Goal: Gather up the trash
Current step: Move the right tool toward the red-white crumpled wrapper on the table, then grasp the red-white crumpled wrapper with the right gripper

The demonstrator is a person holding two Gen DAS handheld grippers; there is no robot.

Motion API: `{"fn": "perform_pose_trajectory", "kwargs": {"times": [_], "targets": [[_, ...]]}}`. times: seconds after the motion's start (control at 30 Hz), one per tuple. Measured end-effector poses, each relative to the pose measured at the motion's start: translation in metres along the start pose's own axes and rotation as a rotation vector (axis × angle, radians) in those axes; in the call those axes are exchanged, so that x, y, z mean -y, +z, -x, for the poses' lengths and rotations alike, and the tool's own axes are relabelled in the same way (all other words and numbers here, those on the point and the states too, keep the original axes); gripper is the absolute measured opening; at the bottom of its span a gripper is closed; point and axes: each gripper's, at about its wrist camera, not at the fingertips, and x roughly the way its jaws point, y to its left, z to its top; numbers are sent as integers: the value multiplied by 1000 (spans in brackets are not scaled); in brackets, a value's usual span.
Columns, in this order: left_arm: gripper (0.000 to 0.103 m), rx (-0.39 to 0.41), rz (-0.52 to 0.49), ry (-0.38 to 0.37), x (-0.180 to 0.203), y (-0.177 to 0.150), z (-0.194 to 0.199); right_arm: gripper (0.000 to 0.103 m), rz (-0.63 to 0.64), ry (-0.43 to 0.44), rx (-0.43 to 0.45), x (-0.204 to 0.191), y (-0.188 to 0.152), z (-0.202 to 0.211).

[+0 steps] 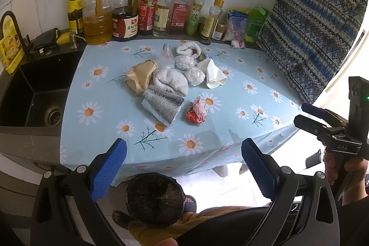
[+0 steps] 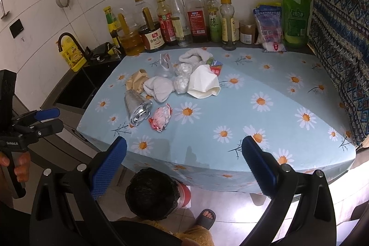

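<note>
**Both grippers wide, trash waiting**

Left gripper (image 1: 184,168) fingers spread wide, holding nothing; right gripper (image 2: 184,167) the same, both hanging off the near edge above a black bin (image 2: 152,194). On the daisy tabletop (image 2: 265,121): one foil bag (image 2: 137,108), one red-white wrapper (image 2: 161,119), two white cloths, two plastic wads, one paper cup (image 2: 204,82). Nine bottles line the wall; one reads "金标生抽" (image 2: 153,39).
</note>
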Motion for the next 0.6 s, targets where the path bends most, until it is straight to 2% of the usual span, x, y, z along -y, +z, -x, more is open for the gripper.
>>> {"fn": "perform_pose_trajectory", "kwargs": {"times": [0.5, 0.6], "targets": [[96, -19, 23, -14, -5, 5, -9, 99, 8, 31, -20, -12, 6, -21], [96, -27, 46, -26, -20, 5, -7, 99, 15, 57, -25, -19, 10, -31]]}}
